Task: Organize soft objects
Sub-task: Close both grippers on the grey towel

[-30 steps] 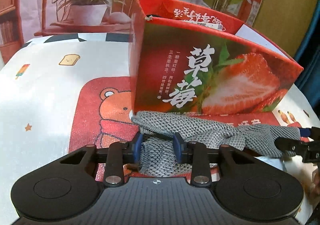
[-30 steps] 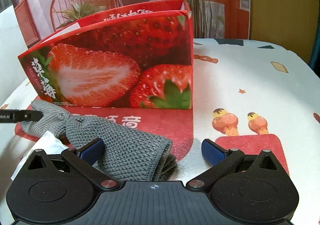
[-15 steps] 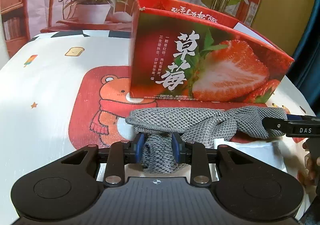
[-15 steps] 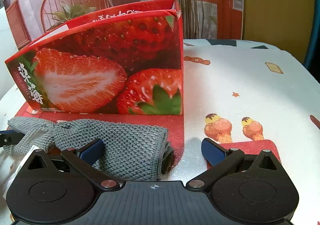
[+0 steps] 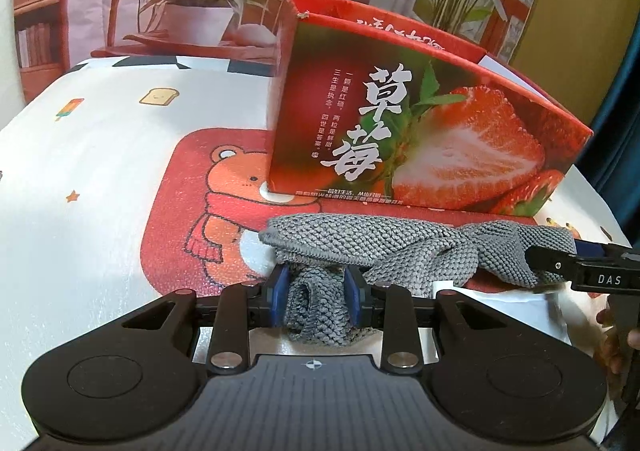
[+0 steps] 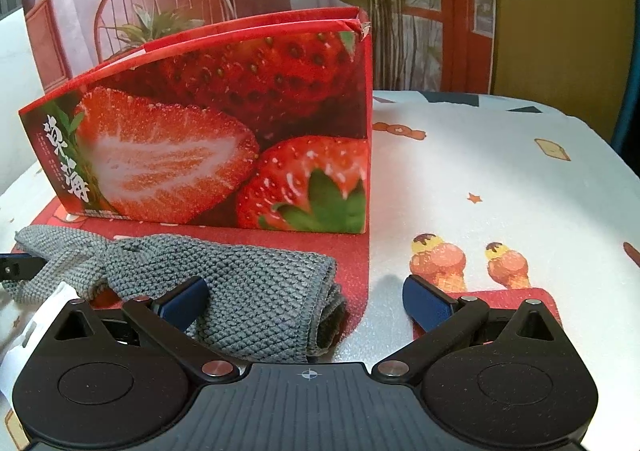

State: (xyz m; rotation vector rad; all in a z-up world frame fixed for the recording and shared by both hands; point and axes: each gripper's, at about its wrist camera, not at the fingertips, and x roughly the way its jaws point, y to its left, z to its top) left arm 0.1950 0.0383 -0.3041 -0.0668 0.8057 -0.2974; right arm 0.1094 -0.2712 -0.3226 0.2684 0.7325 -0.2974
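A grey knitted cloth (image 5: pixel 384 247) lies stretched on the table in front of a red strawberry box (image 5: pixel 420 139). My left gripper (image 5: pixel 316 301) is shut on one bunched end of the cloth. In the right wrist view the cloth (image 6: pixel 248 291) is rolled at its near end, and it lies between the wide-open fingers of my right gripper (image 6: pixel 306 301), against the left finger. The box (image 6: pixel 224 131) stands just behind. The right gripper's finger (image 5: pixel 576 267) shows at the right of the left wrist view, over the cloth's far end.
The table carries a white cloth with a red bear panel (image 5: pixel 208 207) and ice-cream prints (image 6: pixel 440 263). White paper (image 5: pixel 516 311) lies under the cloth's right part. A backdrop picture of plants and a chair (image 6: pixel 160 11) stands behind the box.
Both grippers have drawn back from the box, and the cloth has come with them, away from the box's base. The left gripper stays shut on it; the right stays open.
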